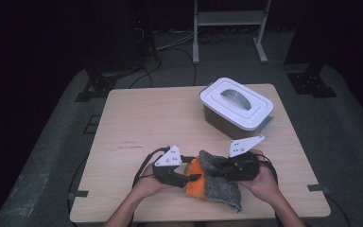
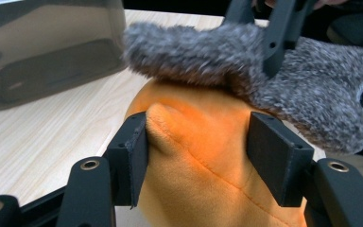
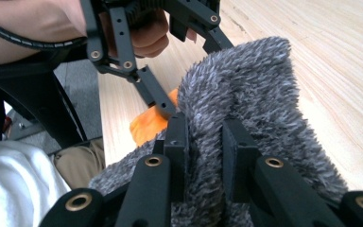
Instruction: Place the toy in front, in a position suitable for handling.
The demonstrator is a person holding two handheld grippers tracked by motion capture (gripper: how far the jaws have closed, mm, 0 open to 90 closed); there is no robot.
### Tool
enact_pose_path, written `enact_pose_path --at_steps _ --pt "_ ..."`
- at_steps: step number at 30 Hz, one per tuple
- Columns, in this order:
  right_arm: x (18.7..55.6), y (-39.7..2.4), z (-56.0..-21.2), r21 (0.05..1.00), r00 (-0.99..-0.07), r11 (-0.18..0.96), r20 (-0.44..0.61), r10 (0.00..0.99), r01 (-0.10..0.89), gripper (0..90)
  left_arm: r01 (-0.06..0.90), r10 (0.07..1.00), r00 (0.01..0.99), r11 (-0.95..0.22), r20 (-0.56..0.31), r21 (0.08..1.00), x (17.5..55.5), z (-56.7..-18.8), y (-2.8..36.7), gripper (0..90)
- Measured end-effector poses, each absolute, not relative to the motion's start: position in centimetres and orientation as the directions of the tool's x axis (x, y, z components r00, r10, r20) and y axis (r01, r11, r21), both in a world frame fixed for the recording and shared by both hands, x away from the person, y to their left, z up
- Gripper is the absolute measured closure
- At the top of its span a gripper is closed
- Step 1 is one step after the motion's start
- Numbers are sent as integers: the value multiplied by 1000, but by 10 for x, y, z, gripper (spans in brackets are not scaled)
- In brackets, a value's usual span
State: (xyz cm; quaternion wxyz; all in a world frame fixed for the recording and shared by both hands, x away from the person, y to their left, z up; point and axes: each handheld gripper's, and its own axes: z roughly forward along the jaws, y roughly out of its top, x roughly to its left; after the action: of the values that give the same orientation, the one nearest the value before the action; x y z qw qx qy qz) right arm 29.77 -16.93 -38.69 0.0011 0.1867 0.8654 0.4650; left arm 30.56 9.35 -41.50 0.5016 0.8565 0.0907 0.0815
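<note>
Dark floor surrounds the pale counter point(image 1: 137, 118), where the left claw point(image 2: 196, 151) pinches the orange lining point(image 2: 203, 142) while the right claw point(image 3: 205, 142) clamps the grey fuzzy cuff point(image 3: 246, 94), likely pulling the two layers apart near its front edge.

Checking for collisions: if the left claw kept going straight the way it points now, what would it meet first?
The left claw already straddles the orange plush. Pushed straight on, it would likely run into the grey fuzzy fabric that the right claw pinches, though depth is unclear.

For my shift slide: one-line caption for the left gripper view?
Left gripper clamps the orange fabric while the right gripper pinches the grey fuzzy sock over it.
</note>
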Motion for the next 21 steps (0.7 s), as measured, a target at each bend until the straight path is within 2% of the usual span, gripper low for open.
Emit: enact_pose_path --at_steps 7,14,17,19,21 --pt "310 -189 -400 762 -914 515 259 312 392 739 96 243 969 -491 30 866 308 -416 97 407" --pt "310 -189 -388 806 -914 470 204 349 359 722 81 226 973 -495 38 865 306 -414 97 408" --pt "314 -191 -398 787 -906 482 221 362 385 731 112 249 968 -485 14 867 310 -414 99 379" --pt "313 -191 -404 778 -904 481 258 340 403 739 171 272 962 -486 -38 857 314 -416 97 289" --pt "312 -190 -404 775 -906 489 257 335 400 740 190 268 961 -479 -64 857 315 -418 97 289"
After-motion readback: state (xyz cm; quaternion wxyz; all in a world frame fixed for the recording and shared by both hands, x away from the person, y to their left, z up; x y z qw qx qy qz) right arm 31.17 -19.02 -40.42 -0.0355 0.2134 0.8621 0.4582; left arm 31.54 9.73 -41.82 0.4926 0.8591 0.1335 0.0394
